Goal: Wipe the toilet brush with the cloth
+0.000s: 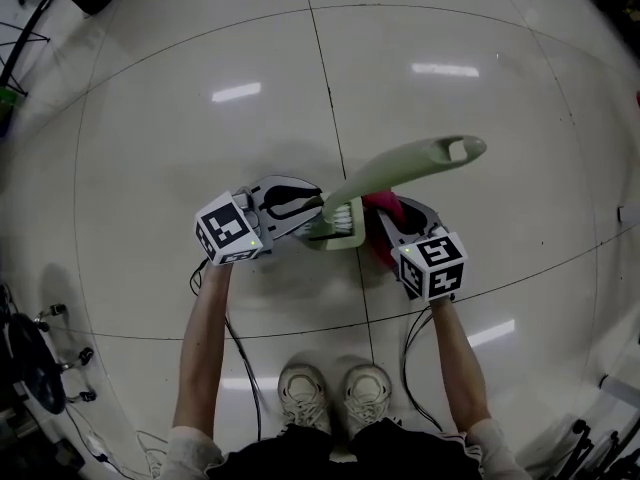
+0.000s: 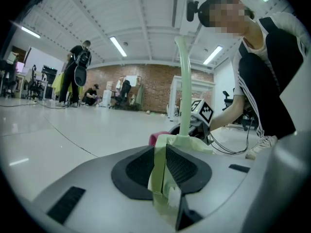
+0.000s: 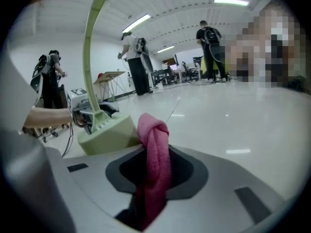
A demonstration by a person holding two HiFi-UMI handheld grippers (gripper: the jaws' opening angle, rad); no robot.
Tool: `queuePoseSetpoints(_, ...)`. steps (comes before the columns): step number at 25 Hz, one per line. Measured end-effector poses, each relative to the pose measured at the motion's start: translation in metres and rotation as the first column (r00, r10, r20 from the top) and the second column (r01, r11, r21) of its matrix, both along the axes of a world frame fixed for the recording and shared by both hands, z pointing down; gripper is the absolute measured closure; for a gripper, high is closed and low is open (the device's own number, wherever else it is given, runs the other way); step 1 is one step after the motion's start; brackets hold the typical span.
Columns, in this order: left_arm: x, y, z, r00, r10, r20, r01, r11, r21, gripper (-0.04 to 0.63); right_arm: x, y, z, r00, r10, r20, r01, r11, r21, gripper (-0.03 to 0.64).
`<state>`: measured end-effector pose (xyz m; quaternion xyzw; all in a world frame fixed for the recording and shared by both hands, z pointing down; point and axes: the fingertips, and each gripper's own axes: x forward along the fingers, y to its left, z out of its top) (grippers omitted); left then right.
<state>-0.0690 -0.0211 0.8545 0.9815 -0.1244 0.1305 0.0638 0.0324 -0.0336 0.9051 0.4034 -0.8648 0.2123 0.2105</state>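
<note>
The pale green toilet brush [image 1: 400, 168] is held above the floor, its handle slanting up to the right and its white-bristled head [image 1: 340, 223] low between the grippers. My left gripper [image 1: 305, 213] is shut on the edge of the brush head [image 2: 159, 171], and the handle [image 2: 183, 81] rises straight ahead of it. My right gripper [image 1: 392, 218] is shut on a twisted pink cloth [image 3: 154, 154]. The cloth [image 1: 380, 208] sits right beside the head, whose block [image 3: 107, 130] lies just left of the cloth's tip. Whether they touch I cannot tell.
White tiled floor [image 1: 450, 58] all around. The person's shoes [image 1: 335, 393] stand just behind the grippers, with cables [image 1: 240, 358] trailing from them. Stands and gear [image 1: 35, 368] crowd the near left edge. Other people [image 3: 133, 64] and desks are far off.
</note>
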Motion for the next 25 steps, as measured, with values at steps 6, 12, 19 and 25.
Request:
queuePoseSetpoints(6, 0.003, 0.000, 0.000, 1.000, -0.009, 0.018, 0.008, 0.999, 0.036, 0.515, -0.023, 0.024, 0.002, 0.986, -0.163, -0.020, 0.163, 0.987, 0.002, 0.522)
queuePoseSetpoints(12, 0.000, 0.000, 0.000, 1.000, -0.019, -0.003, 0.019, 0.999, 0.037, 0.515, -0.031, 0.073, -0.010, 0.964, -0.261, -0.055, 0.262, 0.965, 0.026, 0.522)
queuePoseSetpoints(19, 0.001, 0.000, 0.000, 1.000, -0.019, 0.000, 0.019, 0.999, 0.038, 0.515, -0.056, 0.131, -0.017, 0.929, -0.368, 0.035, 0.370, 0.928, -0.049, 0.522)
queuePoseSetpoints(25, 0.001, 0.002, -0.001, 0.999, -0.030, 0.011, 0.030, 0.999, 0.045, 0.515, -0.056, 0.136, -0.015, 0.972, -0.190, 0.141, 0.202, 0.976, -0.077, 0.522)
